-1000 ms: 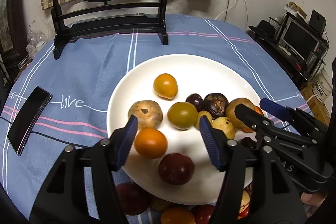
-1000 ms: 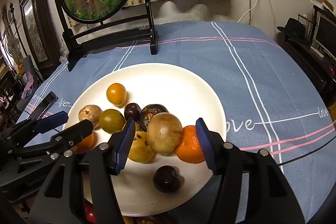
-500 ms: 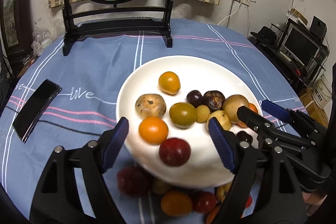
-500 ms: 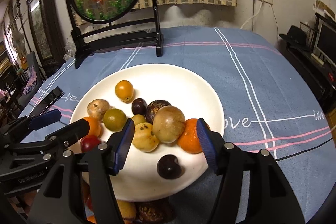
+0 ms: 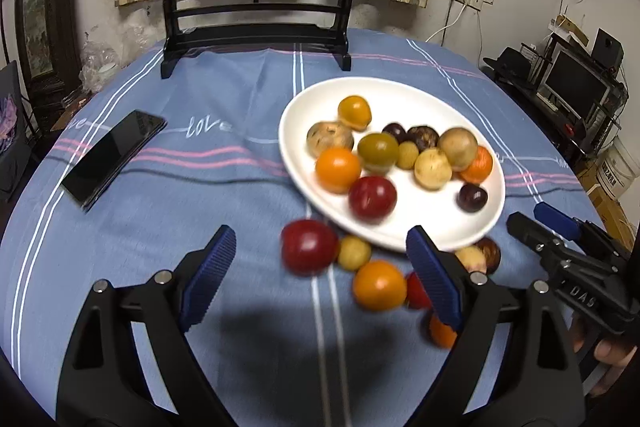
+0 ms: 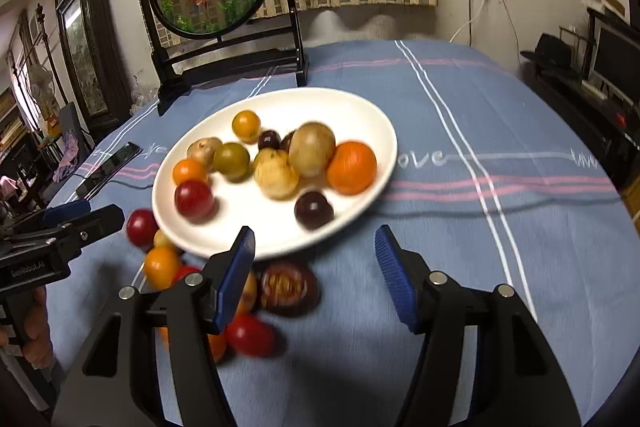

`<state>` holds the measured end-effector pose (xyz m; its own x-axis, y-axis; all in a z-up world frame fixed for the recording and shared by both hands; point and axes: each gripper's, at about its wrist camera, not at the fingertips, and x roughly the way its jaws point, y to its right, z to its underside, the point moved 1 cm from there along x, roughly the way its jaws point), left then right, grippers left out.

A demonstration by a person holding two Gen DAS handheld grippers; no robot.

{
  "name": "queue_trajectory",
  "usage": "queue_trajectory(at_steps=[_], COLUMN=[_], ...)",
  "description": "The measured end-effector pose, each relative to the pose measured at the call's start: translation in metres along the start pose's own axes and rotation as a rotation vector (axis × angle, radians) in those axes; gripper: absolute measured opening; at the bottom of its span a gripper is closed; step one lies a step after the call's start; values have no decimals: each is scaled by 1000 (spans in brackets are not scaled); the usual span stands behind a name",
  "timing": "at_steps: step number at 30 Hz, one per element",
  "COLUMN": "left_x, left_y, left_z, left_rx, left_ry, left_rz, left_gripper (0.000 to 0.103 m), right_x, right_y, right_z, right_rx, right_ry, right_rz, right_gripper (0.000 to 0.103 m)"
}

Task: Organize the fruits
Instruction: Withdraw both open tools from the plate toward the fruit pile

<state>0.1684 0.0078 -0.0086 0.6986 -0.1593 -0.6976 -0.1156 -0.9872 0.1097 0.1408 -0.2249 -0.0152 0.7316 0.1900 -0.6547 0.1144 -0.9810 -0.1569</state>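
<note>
1. Left claw [image 5: 322, 277]: jaws wide and opening, nothing gripped; loose fruits [image 5: 378, 285] lie blurred on the worktop [image 5: 160, 211] just outside the plate's near rim.
2. Right claw [image 6: 316, 275]: jaws half apart, empty.
3. White plate [image 6: 360, 115], mid-worktop, carries most fruit.
4. Several loose fruits are hidden behind the claw fingers.

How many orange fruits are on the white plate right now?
3 on the white plate: far orange fruit alone at the back; left orange fruit beside the red fruit; right orange fruit partly behind the tan fruit. None looks hidden.
</note>
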Motion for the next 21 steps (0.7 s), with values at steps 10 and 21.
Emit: queue_trajectory(at_steps=[10,21], left_x=[-1,3], left_y=[-6,-27], left_z=[35,36], left_rx=[48,-45], left_ry=[-6,-23], left_rz=[-21,62], left_gripper=[91,92], right_x=[-23,-21], right_y=[-28,-72], right_z=[30,49], right_rx=[-99,-226], right_ry=[-65,-154], right_rz=[-58,-79], right_gripper=[63,63])
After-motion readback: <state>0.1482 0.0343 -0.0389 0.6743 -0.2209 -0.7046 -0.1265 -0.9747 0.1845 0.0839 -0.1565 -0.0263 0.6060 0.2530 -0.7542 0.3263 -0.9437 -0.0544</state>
